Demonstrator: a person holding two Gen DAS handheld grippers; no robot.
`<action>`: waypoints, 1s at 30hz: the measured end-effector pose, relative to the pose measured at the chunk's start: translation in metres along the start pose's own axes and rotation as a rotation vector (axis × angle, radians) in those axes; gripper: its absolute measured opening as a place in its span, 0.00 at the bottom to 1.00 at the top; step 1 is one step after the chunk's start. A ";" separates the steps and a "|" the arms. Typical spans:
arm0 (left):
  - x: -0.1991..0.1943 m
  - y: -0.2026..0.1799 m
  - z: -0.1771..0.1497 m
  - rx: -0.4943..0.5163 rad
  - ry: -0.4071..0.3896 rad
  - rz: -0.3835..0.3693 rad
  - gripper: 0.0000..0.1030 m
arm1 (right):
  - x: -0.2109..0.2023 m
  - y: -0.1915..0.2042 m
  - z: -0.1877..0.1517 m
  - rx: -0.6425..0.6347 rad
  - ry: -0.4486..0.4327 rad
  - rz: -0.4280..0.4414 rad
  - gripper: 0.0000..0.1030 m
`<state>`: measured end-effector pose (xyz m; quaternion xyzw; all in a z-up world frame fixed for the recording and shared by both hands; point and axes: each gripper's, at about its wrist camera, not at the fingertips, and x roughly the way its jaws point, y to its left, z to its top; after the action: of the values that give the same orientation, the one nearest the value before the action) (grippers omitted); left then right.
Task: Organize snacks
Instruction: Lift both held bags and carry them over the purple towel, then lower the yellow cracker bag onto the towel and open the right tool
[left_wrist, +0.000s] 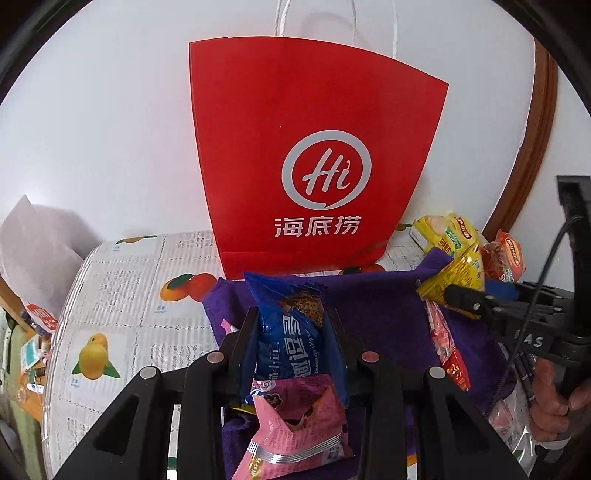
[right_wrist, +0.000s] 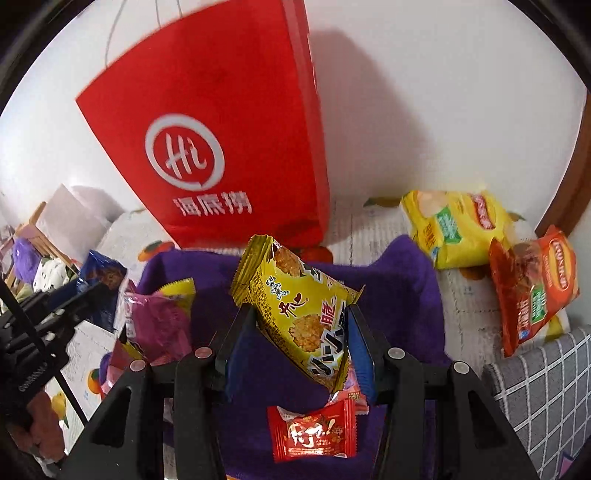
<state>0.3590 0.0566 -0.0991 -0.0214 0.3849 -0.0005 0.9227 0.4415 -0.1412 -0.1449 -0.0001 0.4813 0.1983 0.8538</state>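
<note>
Left gripper (left_wrist: 291, 325) clamped on blue cookie packet (left_wrist: 290, 332) above pink snack packet (left_wrist: 295, 428) on purple cloth (left_wrist: 380, 306); red paper bag (left_wrist: 314, 155) upright behind on fruit-print table cover (left_wrist: 122, 295); right gripper (left_wrist: 452, 297) pinching yellow snack packet (left_wrist: 461, 277) at right.

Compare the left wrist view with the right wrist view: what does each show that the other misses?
Only the left wrist view shows the blue cookie packet front-on, clamped in the left gripper, and a pink snack packet below it. Only the right wrist view shows the small red candy wrapper whole and the grey checked cloth. Both show the red paper bag, the purple cloth and the yellow rice-cracker packet in the right gripper.
</note>
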 end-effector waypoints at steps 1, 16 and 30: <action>0.000 0.000 0.001 -0.001 -0.001 0.001 0.31 | 0.004 -0.001 -0.001 0.001 0.012 0.003 0.48; -0.003 0.009 0.002 -0.017 0.008 0.034 0.31 | 0.028 0.004 -0.009 -0.012 0.112 0.010 0.48; -0.008 0.009 0.003 -0.021 -0.005 0.035 0.31 | 0.045 0.011 -0.018 -0.027 0.167 0.006 0.48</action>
<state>0.3557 0.0661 -0.0913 -0.0243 0.3830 0.0196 0.9232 0.4440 -0.1194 -0.1894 -0.0264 0.5480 0.2066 0.8101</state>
